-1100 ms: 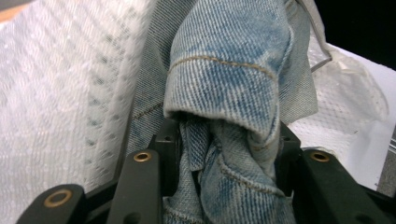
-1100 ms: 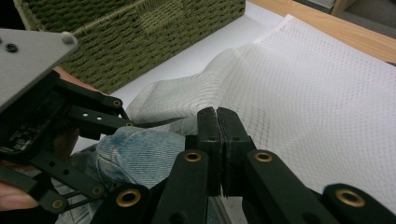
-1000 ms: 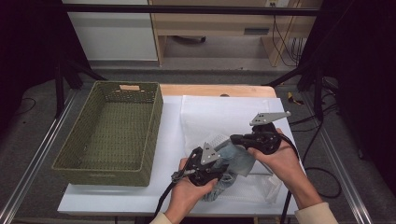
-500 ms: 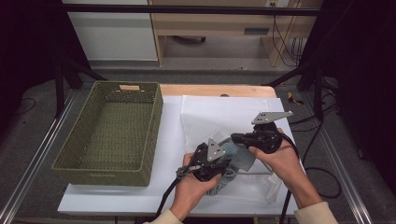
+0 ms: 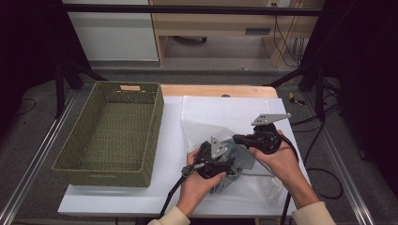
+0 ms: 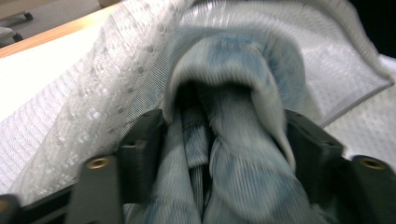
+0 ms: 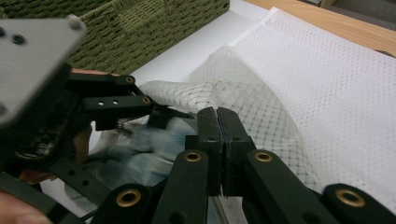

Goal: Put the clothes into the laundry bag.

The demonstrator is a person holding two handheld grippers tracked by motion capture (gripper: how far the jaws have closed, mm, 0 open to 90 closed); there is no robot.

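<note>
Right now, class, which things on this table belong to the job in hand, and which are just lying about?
In the job:
- blue-and-white cloth, between the left hand-held gripper jaws, which have just been opening
- white mesh bag, pinched by the shut right hand-held gripper

Lying about:
- green woven basket

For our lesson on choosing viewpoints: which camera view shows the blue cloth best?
The left gripper view: the blue cloth sits large between its jaws. The right gripper view shows a blurred patch; the high view, a bit under the hands.
</note>
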